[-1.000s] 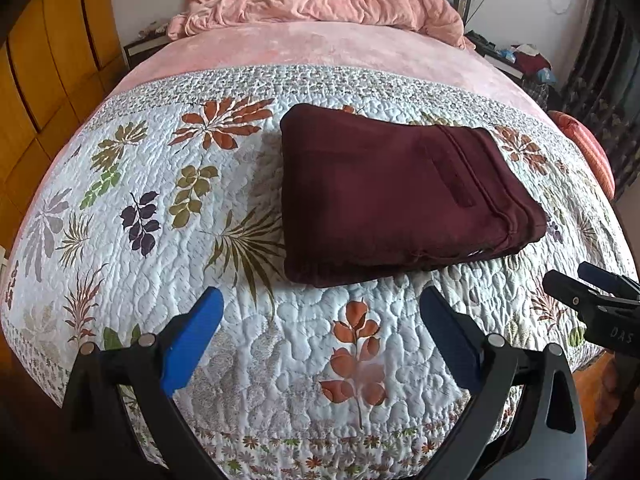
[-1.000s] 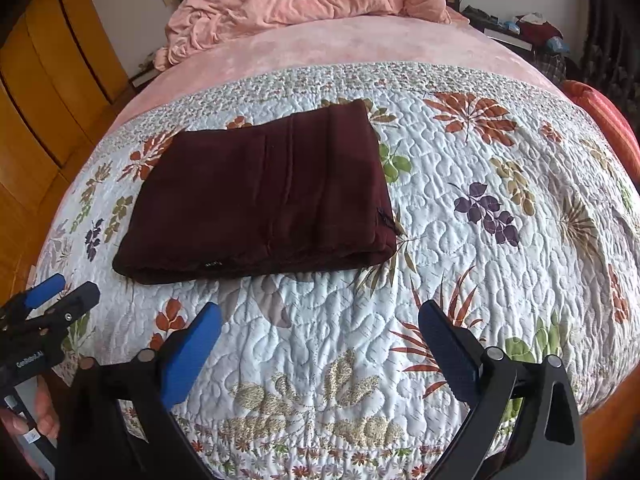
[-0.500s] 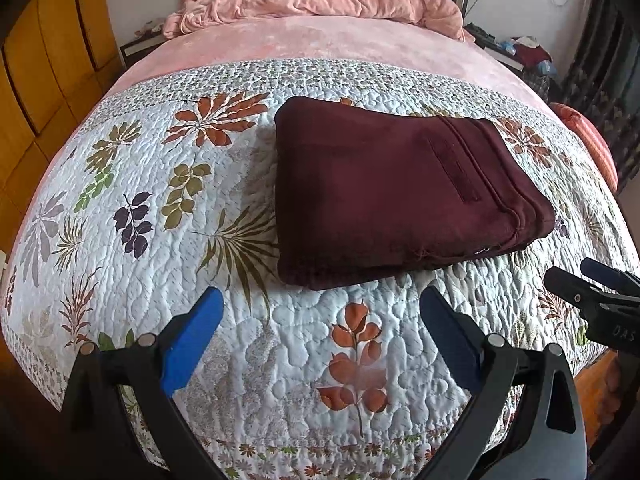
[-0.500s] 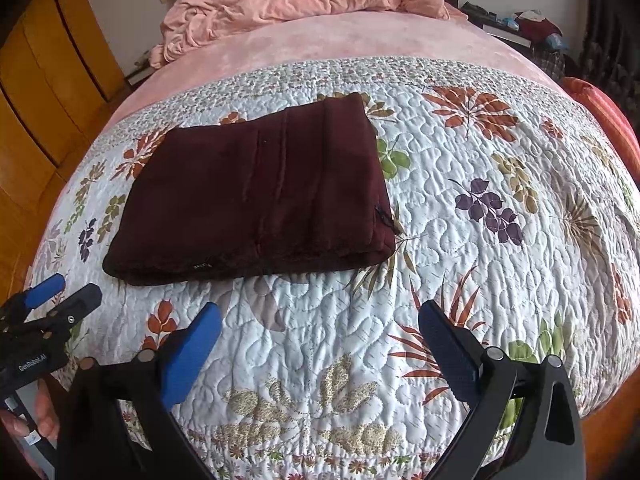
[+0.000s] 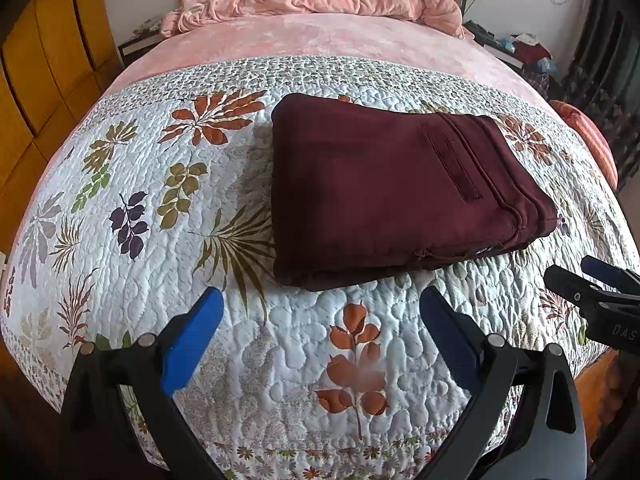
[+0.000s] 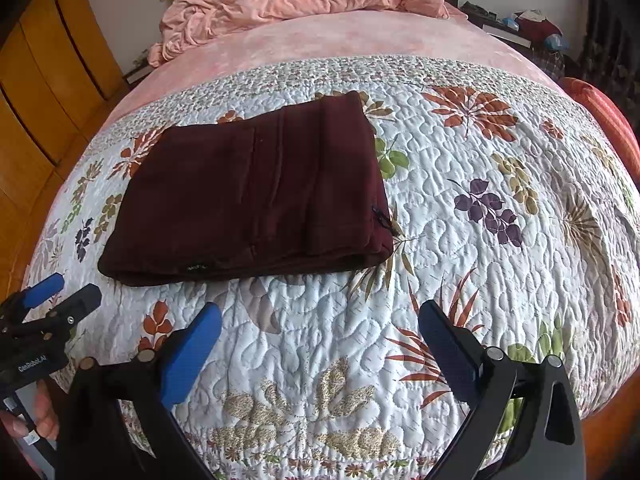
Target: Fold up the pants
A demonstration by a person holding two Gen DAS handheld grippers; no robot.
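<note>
Spread over the bed, a white leaf-print quilt (image 5: pixel 120 184) is carrying the maroon pants (image 5: pixel 392 184), lying folded into a flat rectangle near its middle. Both the left gripper (image 5: pixel 320 312) and the right gripper (image 6: pixel 320 322) are hovering near the pants with jaws spread wide, holding nothing.

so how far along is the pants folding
Looks essentially done: the maroon pants lie as a compact, stacked rectangle on the floral quilt. Nothing is in hand: the left gripper and right gripper both hover open, short of the near edge. At most a final squaring remains.
</note>
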